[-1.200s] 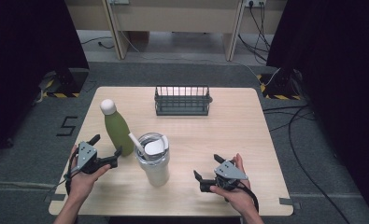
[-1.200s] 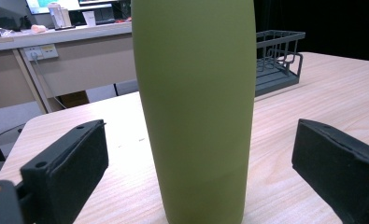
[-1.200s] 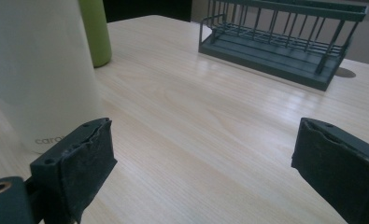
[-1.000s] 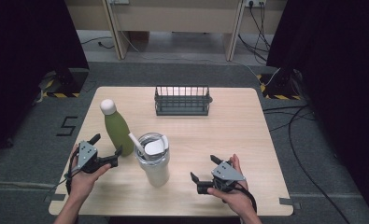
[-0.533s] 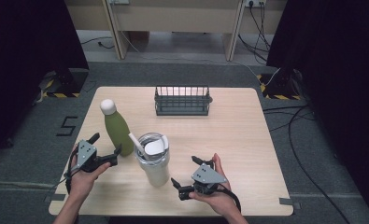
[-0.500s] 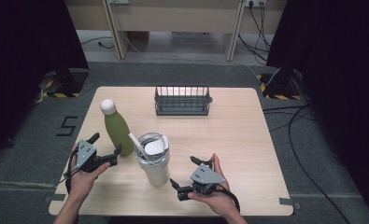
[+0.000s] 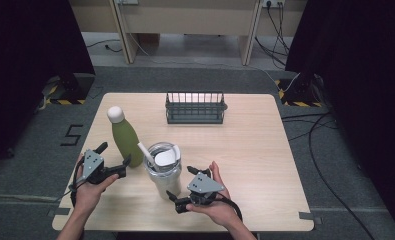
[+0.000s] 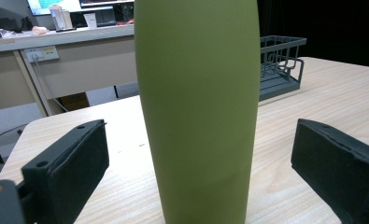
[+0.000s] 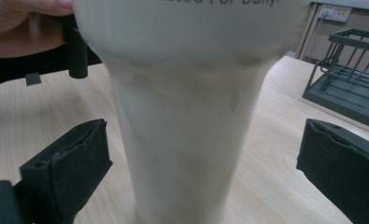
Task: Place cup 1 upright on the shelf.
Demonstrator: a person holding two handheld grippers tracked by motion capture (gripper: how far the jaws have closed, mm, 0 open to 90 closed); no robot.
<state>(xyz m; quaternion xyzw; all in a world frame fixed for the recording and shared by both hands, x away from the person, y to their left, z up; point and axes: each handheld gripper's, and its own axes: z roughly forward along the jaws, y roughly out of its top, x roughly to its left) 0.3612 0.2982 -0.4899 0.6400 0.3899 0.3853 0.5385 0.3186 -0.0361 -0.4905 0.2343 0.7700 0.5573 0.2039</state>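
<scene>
A tall green bottle (image 7: 126, 142) with a white cap stands on the wooden table (image 7: 255, 150). Just beside it stands a steel tumbler (image 7: 163, 171) with a clear lid. Black letters near the tumbler's top read "For Daily". The left tongs (image 7: 116, 159) are wide, with the bottle between the pads but not touched. The right tongs (image 7: 179, 191) have just been closing a little, yet they are wide too, with the tumbler between them, untouched. A dark wire rack (image 7: 195, 107) sits at the far side.
</scene>
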